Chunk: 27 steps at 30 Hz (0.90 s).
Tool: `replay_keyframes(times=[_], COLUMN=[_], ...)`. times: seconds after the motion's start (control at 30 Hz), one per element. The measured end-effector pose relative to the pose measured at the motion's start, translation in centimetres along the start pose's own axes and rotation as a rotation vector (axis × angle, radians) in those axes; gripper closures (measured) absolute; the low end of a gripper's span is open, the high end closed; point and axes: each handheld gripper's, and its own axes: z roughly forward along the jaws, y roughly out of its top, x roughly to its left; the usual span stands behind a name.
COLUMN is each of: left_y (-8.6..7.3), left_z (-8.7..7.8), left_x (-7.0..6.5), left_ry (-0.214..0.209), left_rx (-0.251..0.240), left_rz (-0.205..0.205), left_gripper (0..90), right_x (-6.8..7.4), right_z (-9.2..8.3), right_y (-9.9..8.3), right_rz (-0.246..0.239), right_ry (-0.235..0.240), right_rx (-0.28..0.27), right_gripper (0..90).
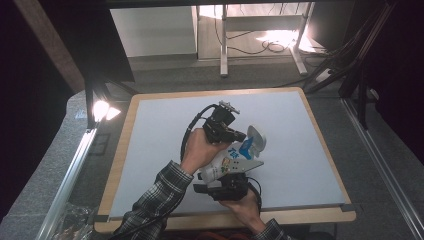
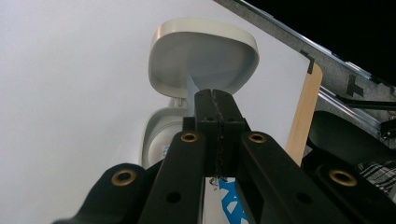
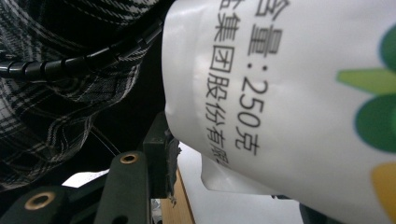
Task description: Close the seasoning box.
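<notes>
So, counting things: one white pouch (image 1: 226, 164) with blue and green print, one flip-top lid (image 1: 257, 138) on it, standing open, two tools and two hands. The pouch is held above the middle of the bench (image 1: 165, 125), leaning, with its capped end pointing up and away from the person and its bottom end near the front edge.

The left tool (image 1: 239, 136) comes in from the upper left, and in the left gripper view its jaws (image 2: 215, 112) are pressed together, with a thin blue strip (image 2: 192, 88) sticking out between them just below the open lid (I think it's a pull tab, but can't tell what it joins to). So it's clamped on that strip. The right tool (image 1: 235, 172) sits at the pouch's lower end; in the right gripper view the pouch (image 3: 289, 93) is right up against one black jaw pad (image 3: 161, 161), and the jaws stand partway apart, gripping the pouch body.

Around it: a plaid sleeve (image 1: 160, 197) on the left forearm, a black ribbed cable (image 1: 192, 127) looping from the left tool, a lamp (image 1: 100, 110) off the bench's left edge, and white desk legs (image 1: 223, 45) on the floor beyond. The left hand (image 1: 200, 147) covers part of the pouch from above.
</notes>
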Motion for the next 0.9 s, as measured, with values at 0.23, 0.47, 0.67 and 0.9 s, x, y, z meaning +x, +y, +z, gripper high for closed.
replay_keyframes(times=[0.23, 0.47, 0.67, 0.9], left_y=[-0.08, -0.04, -0.07, -0.07], left_z=[-0.01, 0.01, 0.07, 0.09], left_x=[0.05, 0.06, 0.12, 0.2], left_ry=[-0.001, -0.004, -0.012, -0.027], left_rx=[0.001, 0.004, 0.009, 0.015], left_rz=[-0.003, -0.003, -0.005, -0.004], left_gripper=[90.0, 90.0, 90.0, 90.0], right_x=[0.01, 0.0, 0.0, -0.04], right_z=[0.03, 0.01, 0.01, 0.02], right_y=[0.0, 0.02, 0.02, 0.03], right_rz=[-0.003, -0.003, -0.002, -0.004], right_ry=[-0.002, -0.001, -0.001, 0.0], right_rx=[0.005, 0.004, 0.004, 0.003], right_gripper=[52.3, 52.4, 52.3, 52.3])
